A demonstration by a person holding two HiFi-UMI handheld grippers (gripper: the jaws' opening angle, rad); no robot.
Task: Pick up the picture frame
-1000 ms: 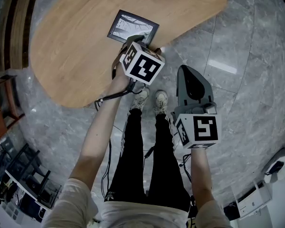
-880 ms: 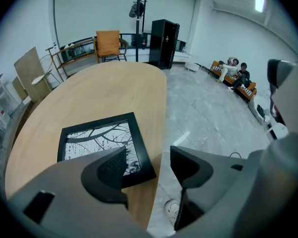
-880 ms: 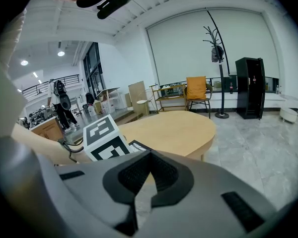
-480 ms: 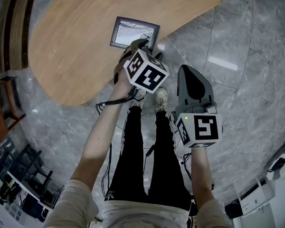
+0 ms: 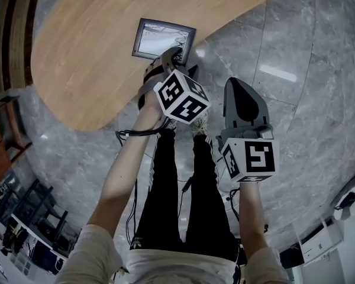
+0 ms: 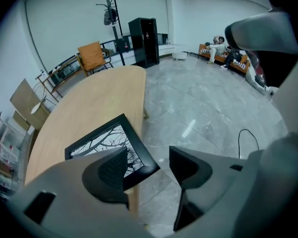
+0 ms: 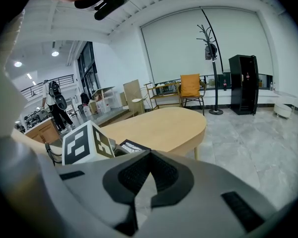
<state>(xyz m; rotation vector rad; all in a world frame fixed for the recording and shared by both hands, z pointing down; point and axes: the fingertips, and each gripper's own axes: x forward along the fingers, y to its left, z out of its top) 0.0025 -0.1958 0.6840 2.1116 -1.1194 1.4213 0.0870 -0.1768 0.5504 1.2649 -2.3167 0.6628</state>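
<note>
Picture frame (image 5: 164,39) at table (image 5: 77,58) edge — left gripper (image 6: 148,161) (jaws apart) near.

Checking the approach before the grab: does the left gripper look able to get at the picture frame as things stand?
Probably yes. The left gripper has its jaws apart right at the near corner of the picture frame, which lies at the edge of the table, and nothing lies between the jaws and it.
</note>
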